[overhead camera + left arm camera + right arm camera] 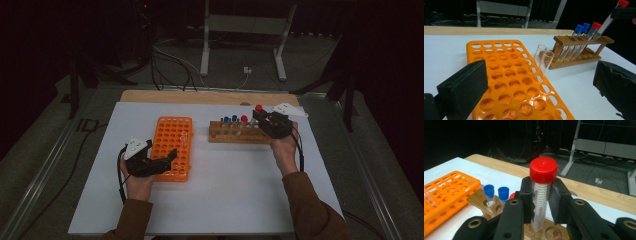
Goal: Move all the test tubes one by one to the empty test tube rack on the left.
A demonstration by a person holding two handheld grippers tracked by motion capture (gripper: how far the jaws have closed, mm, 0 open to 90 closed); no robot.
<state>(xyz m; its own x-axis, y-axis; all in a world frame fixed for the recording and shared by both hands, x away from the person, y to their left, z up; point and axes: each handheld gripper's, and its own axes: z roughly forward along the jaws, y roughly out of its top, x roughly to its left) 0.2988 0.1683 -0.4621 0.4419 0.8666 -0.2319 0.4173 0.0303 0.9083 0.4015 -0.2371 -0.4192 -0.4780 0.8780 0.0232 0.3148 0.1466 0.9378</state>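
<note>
From the high view you look forward and down on the whole table (210, 200). Your left gripper view sits low and close over the orange rack (506, 82), facing the wooden rack (579, 52) further beyond its jaws. Your right gripper view looks very near along its jaws, with both racks also visible.

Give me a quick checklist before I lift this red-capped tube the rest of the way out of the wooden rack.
1. Right gripper shut on the red-capped tube, just below the cap: ok.
2. Tube bottom free of the wooden rack: not ok, its lower end is inside a hole.
3. Tube upright: not ok, it leans in the left gripper view.
4. Free holes in the orange rack: ok, many.
5. Left gripper open, beside the orange rack: ok.
</note>
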